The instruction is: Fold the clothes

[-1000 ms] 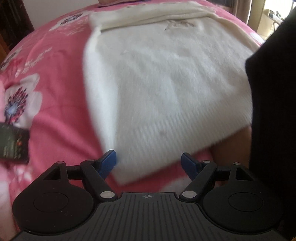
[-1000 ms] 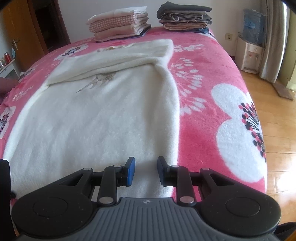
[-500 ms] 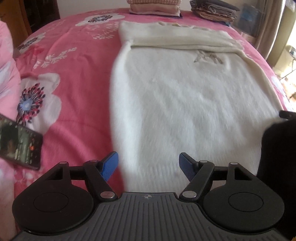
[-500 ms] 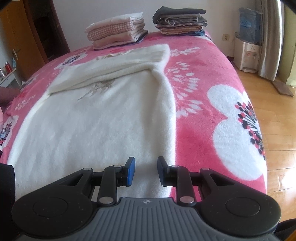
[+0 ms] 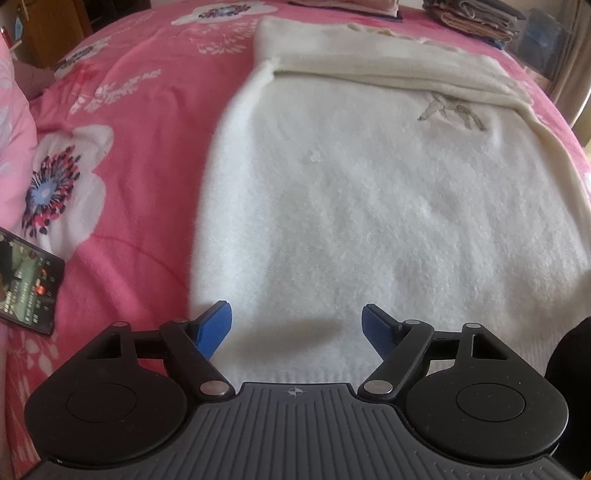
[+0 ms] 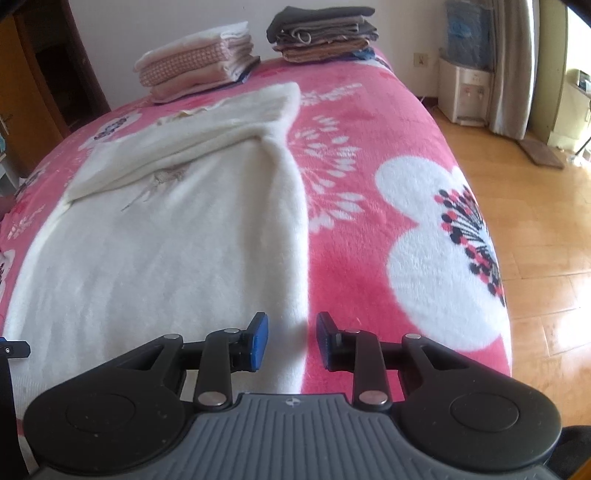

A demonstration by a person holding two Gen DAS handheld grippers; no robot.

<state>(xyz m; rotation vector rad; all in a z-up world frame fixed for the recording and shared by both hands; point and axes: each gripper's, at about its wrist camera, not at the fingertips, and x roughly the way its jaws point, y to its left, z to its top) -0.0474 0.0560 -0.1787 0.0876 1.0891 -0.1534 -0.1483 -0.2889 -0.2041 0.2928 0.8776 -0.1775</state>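
A fuzzy cream sweater point(image 5: 369, 203) lies flat on the pink flowered blanket point(image 5: 140, 122), its sleeves folded across the top. My left gripper point(image 5: 295, 314) hovers over the sweater's near hem by its left edge. Its jaws are opening wide and the blue pads point(image 5: 216, 325) hold nothing. In the right wrist view the sweater point(image 6: 166, 240) fills the left half. My right gripper point(image 6: 290, 328) straddles its near right edge. Those jaws are opening too, and the pads stand a little apart without pressing the cloth.
A phone point(image 5: 26, 280) with a lit screen lies on the blanket at the left. Two stacks of folded clothes point(image 6: 199, 70) point(image 6: 321, 33) sit at the far end. The bed's right edge drops to a wooden floor point(image 6: 535, 229), where a water dispenser point(image 6: 465, 92) stands.
The left gripper has swung level and shifted, so the sweater now sits centred and the dark shape at the right has mostly left view. Both grippers' jaws have widened slightly.
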